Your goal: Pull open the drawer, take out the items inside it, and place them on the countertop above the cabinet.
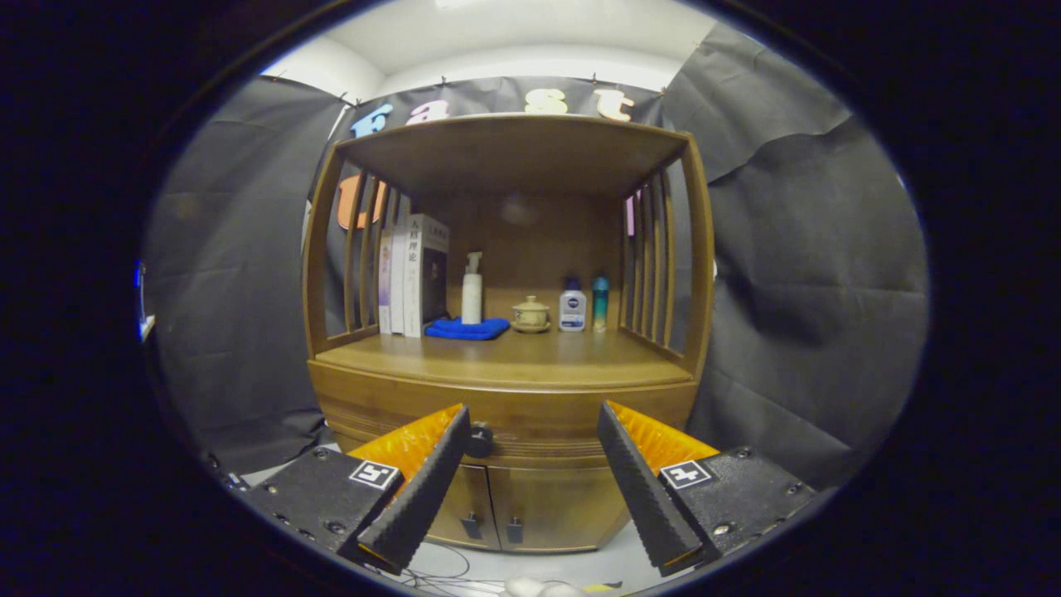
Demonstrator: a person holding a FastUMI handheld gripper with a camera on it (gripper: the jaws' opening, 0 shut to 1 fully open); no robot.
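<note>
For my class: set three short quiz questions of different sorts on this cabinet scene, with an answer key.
1. True or false: the gripper is shut on the drawer knob.
2. Which item rests on the blue cloth? A) white pump bottle B) small lidded pot C) teal bottle
3. Fill in: the books stand at the ____ end of the countertop, beside the slats.

Key: 1. False; the fingers are spread, the knob beside one finger's tip, the drawer closed. 2. A. 3. Left.

Your gripper's (530,427) left finger (427,481) hid part of the drawer (530,423) knob (479,439); the right knob stayed hidden.
</note>
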